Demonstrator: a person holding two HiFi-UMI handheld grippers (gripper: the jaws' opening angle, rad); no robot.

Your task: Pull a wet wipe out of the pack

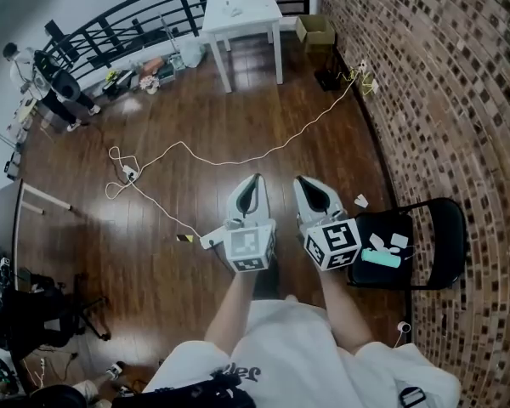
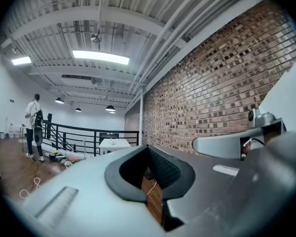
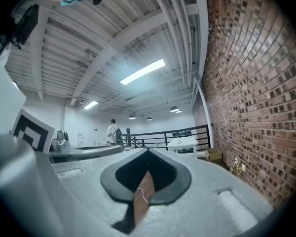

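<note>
bright ceiling strip lights [image 2: 101, 57] lit the room evenly, leaving a pale sheen on the wooden floor [image 1: 153, 126]. both gripper views bulged, with black corners, and their near foreground was blurred.

left gripper [image 1: 255, 182] just beside right gripper [image 1: 302, 184] at near centre, chair [image 1: 446, 228] right of them by brick wall [image 1: 459, 100], wipe pack [image 1: 381, 258] on chair seat, cable [image 1: 238, 158] across floor beyond grippers, table [image 1: 242, 11] far, box [image 1: 314, 31] right of table, person [image 1: 44, 76] far left

Two tongs [image 1: 255, 179] [image 1: 306, 182], one white table [image 1: 257, 20], one black chair [image 1: 446, 232], one cardboard box [image 1: 314, 31], one person [image 1: 49, 79].
</note>
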